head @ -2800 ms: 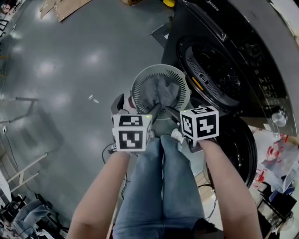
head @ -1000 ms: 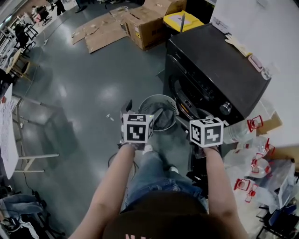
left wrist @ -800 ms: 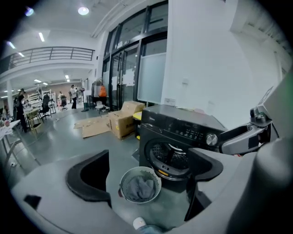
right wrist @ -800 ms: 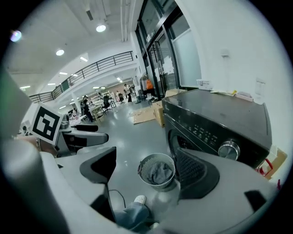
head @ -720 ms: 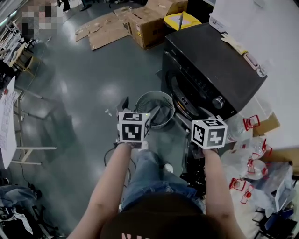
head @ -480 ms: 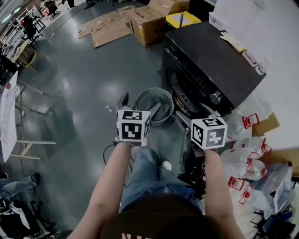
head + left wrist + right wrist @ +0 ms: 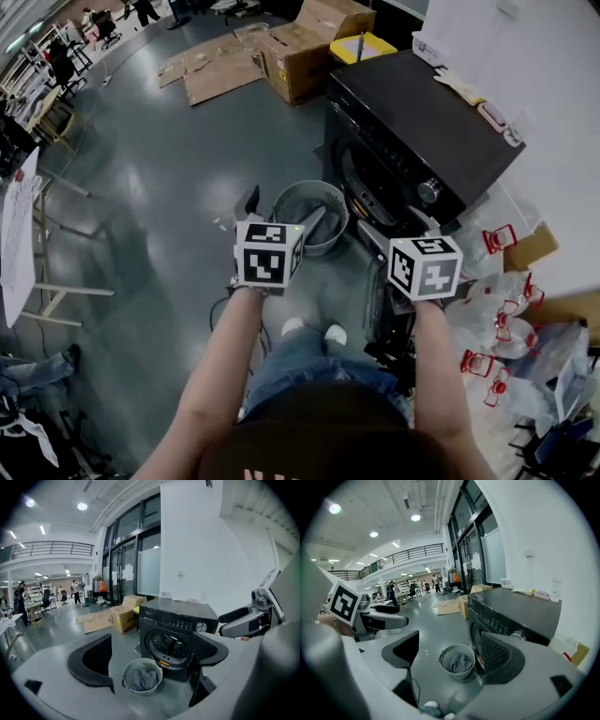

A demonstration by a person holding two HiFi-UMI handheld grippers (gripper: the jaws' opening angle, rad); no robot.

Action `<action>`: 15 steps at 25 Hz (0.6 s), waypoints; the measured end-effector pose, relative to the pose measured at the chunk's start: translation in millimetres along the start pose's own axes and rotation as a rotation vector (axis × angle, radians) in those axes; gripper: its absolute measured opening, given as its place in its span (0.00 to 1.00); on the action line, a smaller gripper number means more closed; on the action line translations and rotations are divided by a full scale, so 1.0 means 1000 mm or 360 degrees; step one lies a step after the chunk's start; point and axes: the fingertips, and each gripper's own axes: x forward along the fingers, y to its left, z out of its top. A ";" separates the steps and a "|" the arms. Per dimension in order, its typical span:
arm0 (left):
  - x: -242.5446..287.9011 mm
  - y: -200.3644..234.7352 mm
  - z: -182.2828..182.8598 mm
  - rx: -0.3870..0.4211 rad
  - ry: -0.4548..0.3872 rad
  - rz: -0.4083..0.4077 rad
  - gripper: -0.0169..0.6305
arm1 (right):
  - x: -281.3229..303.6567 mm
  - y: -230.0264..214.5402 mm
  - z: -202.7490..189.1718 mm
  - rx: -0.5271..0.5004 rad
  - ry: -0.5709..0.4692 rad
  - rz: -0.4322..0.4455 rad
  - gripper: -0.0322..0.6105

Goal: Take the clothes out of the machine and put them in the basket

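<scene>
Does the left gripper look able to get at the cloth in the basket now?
Probably, after stooping: the left gripper is open and empty, the basket is uncovered, and nothing stands between it and the grey cloth.

Bright ceiling lights (image 7: 416, 517), glare on floor (image 7: 220, 181), fisheye vignette at edges, sharp overall

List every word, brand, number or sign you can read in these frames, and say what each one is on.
No text reads clearly enough to quote.
Washing machine: brand mark and control panel markings, too small to read.
Cardboard box: side label, blurred.
Shirt: pale letters, cut off at the picture's lower edge.
Left marker cube and right marker cube: black and white square patterns only, no words.
</scene>
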 end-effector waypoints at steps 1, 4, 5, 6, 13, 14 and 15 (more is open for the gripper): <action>-0.001 0.002 0.005 0.0008 -0.0013 -0.0007 0.86 | -0.001 0.001 0.003 -0.0004 -0.0004 -0.0010 0.69; -0.005 0.008 0.016 0.0012 -0.0043 -0.0025 0.86 | -0.005 0.005 0.008 -0.0019 0.0004 -0.0024 0.69; -0.006 0.010 0.020 0.0009 -0.0057 -0.0029 0.86 | -0.006 0.006 0.011 -0.0029 0.0002 -0.0027 0.69; -0.007 0.012 0.025 0.0009 -0.0072 -0.0031 0.86 | -0.008 0.007 0.016 -0.0040 -0.0007 -0.0031 0.69; -0.019 0.018 0.082 0.0134 -0.0278 -0.0039 0.86 | -0.026 0.003 0.076 -0.0106 -0.0245 -0.0084 0.69; -0.023 0.018 0.091 0.0176 -0.0321 -0.0039 0.86 | -0.030 0.005 0.086 -0.0123 -0.0298 -0.0095 0.69; -0.027 0.017 0.099 0.0212 -0.0366 -0.0042 0.86 | -0.035 0.006 0.095 -0.0141 -0.0353 -0.0109 0.69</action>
